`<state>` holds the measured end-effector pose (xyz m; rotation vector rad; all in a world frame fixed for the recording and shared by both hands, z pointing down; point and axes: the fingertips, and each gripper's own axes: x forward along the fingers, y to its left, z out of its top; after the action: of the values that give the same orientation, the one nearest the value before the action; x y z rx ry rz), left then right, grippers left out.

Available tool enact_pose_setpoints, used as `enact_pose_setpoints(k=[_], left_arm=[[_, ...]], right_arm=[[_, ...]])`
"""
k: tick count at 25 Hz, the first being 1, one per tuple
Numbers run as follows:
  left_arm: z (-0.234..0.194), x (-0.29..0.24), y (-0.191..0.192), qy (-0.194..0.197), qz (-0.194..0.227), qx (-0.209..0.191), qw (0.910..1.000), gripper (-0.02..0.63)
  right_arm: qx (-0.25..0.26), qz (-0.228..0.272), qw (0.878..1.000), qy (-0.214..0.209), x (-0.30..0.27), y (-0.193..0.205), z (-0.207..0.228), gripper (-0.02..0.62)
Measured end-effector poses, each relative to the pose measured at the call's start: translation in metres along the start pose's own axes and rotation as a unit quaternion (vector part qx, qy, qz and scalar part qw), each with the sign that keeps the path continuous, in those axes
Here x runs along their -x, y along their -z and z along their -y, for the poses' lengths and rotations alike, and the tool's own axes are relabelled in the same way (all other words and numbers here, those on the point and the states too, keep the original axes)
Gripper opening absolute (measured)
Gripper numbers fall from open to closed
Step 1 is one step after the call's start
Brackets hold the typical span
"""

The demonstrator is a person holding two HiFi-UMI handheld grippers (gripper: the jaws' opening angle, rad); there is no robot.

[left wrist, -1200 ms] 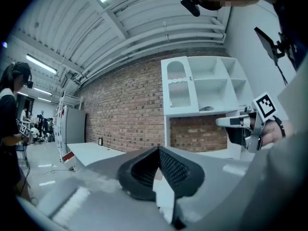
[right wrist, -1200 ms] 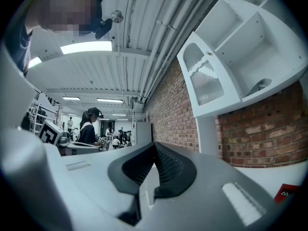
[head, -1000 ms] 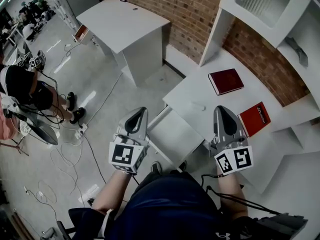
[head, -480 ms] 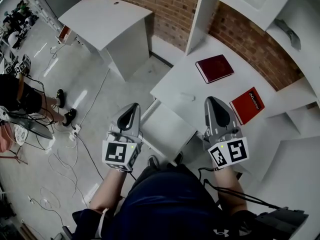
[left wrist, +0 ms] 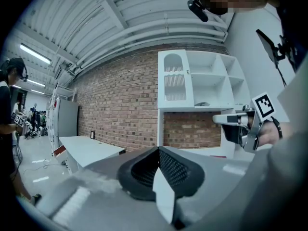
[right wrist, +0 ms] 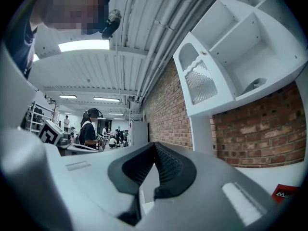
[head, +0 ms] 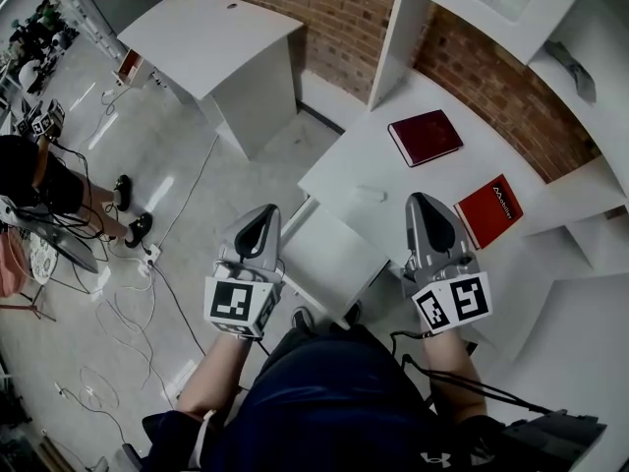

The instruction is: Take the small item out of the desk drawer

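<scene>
My left gripper [head: 266, 213] hovers over the floor just left of the white desk [head: 354, 165], jaws shut and empty; in the left gripper view [left wrist: 158, 148] its pads meet at the tip. The right gripper [head: 426, 201] is above the desk's near edge, jaws shut with nothing between them, as the right gripper view [right wrist: 154, 143] shows. Between the two grippers, below the desk top, lies the white drawer unit [head: 334, 259]; I cannot tell whether a drawer is open. A small white item [head: 369, 194] lies on the desk top.
A dark red book [head: 425, 137] and a red book [head: 494, 209] lie on the desk. White shelves [head: 511, 8] stand against the brick wall. Another white table [head: 211, 32] is at the back left. Cables [head: 128, 303] and a person [head: 29, 170] are on the left.
The head view has swung a little, so the desk sits further left and higher in the picture. The left gripper has edged slightly. Both grippers stay shut and empty.
</scene>
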<state>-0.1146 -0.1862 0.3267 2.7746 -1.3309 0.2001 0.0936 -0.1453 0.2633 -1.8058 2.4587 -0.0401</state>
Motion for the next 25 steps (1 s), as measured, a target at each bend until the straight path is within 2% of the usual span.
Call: enact_pose_setpoints(k=[25], left_arm=[[0.0016, 0.0005, -0.0045, 0.003, 0.005, 0.004, 1.0, 0.003]], right_arm=[[-0.001, -0.006, 1.0, -0.001, 0.0008, 0.0032, 0.001, 0.002]])
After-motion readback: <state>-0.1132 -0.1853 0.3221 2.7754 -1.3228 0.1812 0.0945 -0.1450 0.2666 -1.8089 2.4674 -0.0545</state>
